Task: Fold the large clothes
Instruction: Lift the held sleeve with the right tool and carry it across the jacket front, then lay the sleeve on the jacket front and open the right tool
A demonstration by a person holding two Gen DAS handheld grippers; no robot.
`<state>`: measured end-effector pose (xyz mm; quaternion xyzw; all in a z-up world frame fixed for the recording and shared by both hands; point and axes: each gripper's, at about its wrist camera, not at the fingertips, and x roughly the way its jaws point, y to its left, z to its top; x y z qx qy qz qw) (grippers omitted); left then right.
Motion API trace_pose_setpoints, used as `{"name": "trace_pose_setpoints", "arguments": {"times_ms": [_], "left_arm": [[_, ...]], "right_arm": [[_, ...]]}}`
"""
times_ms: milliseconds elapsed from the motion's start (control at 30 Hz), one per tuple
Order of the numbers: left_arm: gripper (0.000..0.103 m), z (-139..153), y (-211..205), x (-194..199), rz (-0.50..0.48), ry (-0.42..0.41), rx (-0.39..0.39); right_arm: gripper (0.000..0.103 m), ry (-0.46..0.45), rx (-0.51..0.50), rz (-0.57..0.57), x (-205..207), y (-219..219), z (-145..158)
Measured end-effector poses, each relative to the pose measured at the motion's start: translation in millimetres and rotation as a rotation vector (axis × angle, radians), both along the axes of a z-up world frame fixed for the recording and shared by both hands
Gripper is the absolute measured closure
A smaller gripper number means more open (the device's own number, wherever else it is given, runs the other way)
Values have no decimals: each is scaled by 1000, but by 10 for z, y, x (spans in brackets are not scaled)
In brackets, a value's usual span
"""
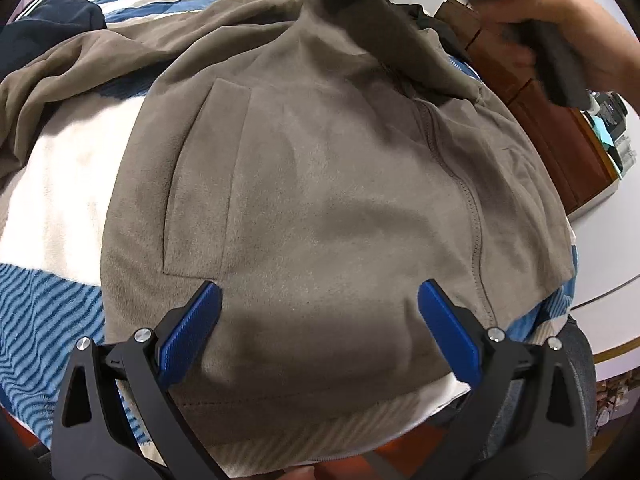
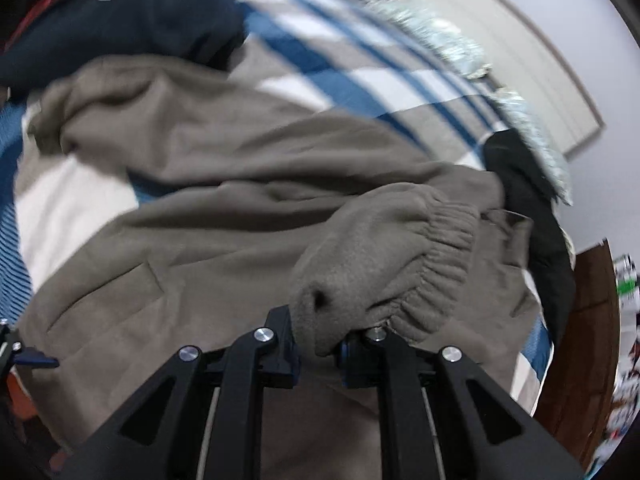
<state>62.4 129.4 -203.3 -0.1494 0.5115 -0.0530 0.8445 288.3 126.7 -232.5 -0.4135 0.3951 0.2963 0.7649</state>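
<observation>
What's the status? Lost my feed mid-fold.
Left gripper open above the grey fleece jacket. Right gripper shut on its ribbed cuff, sleeve lifted. Navy garment lies at the far edge.

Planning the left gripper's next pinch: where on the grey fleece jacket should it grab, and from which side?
Probably the bottom hem of the grey fleece jacket, approached low from the near edge. The hem lies flat and thin just below the open left gripper, over the bed cover. The right gripper already holds the ribbed cuff.
</observation>
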Motion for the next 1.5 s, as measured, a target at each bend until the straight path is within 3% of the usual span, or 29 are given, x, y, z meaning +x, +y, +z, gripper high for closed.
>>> {"name": "trace_pose_setpoints", "arguments": {"times_ms": [200, 333, 367, 400, 467, 500, 633, 767, 933, 1000, 1133, 1267, 1367, 1500], "left_arm": [[6, 1, 20, 32, 20, 9, -40], [6, 13, 41, 87, 19, 20, -63], [6, 17, 48, 101, 21, 22, -71], [6, 14, 57, 85, 22, 21, -75], [6, 6, 75, 83, 22, 22, -83], [6, -2, 55, 70, 22, 22, -83], [6, 35, 98, 69, 20, 16, -99], [6, 66, 110, 59, 22, 5, -112], [6, 108, 114, 51, 19, -12, -118], [6, 112, 77, 57, 14, -15, -118], [6, 107, -2, 70, -9, -15, -119], [6, 110, -25, 84, -23, -21, -116], [6, 100, -2, 107, -18, -17, -122], [6, 119, 30, 95, -14, -25, -145]], "right_arm": [[89, 5, -115, -13, 180, 343, -452], [87, 33, -85, -23, 179, 457, -524], [78, 58, -64, -37, 197, 468, -518], [53, 110, -35, -43, 223, 472, -512], [23, 169, 13, -37, 188, 454, -465], [20, 162, 35, -34, 156, 443, -418], [17, 234, 223, -67, 68, 268, -82], [7, 351, 555, -112, 35, -109, 383], [4, 493, 836, -297, 355, -435, 460], [4, 512, 858, -398, 524, -448, 333], [4, 554, 803, -562, 768, -234, -37], [4, 591, 724, -412, 587, 209, -126], [4, 689, 670, -303, 331, 401, -188], [4, 716, 769, -172, 111, 171, 122]]}}
